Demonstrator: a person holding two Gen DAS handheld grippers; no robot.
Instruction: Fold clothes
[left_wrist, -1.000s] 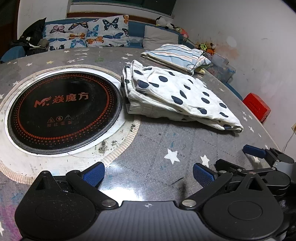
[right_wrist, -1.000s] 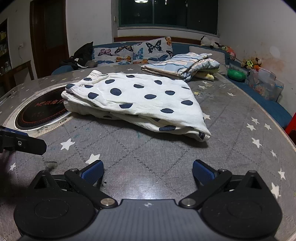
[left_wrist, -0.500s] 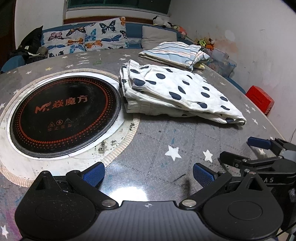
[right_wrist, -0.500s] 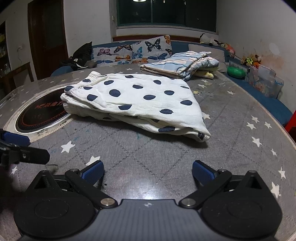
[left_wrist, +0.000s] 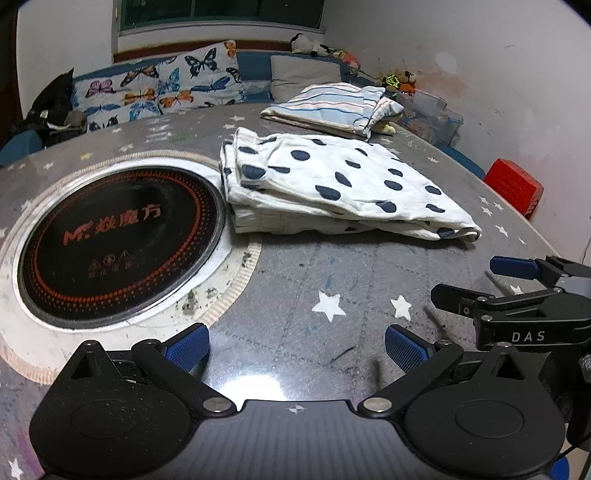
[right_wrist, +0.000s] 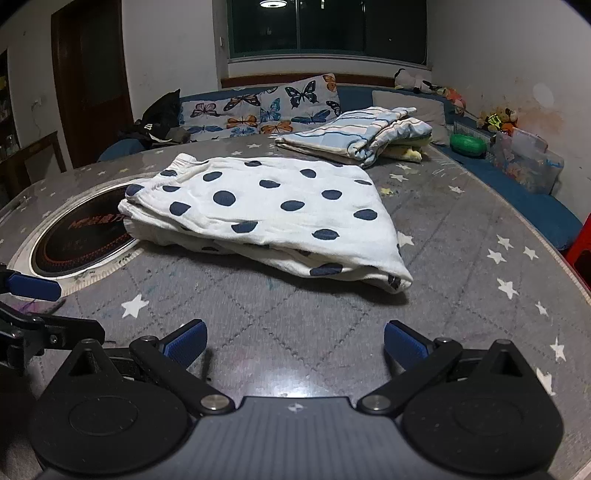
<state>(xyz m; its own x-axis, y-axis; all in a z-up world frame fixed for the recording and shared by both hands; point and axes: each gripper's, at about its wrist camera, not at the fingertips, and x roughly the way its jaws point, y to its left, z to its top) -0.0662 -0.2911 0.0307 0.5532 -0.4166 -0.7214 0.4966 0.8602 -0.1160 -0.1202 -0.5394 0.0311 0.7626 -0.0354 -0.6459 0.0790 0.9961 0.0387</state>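
Observation:
A white garment with dark blue dots (left_wrist: 332, 184) lies folded on the grey star-patterned table (left_wrist: 332, 280), right of the black induction hob (left_wrist: 118, 240). It also shows in the right wrist view (right_wrist: 273, 214), straight ahead. My left gripper (left_wrist: 295, 347) is open and empty, near the table's front edge. My right gripper (right_wrist: 293, 341) is open and empty, short of the garment. Each gripper shows at the edge of the other's view: the right gripper (left_wrist: 517, 291), the left gripper (right_wrist: 37, 306).
A folded striped cloth pile (left_wrist: 332, 110) lies at the far side of the table, also in the right wrist view (right_wrist: 354, 136). A sofa with butterfly cushions (right_wrist: 258, 110) stands behind. A red stool (left_wrist: 513, 188) stands at the right, beyond the table edge.
Both grippers have drawn back from the dotted garment and lifted a little; the garment lies still. The right gripper has shifted in the left wrist view.

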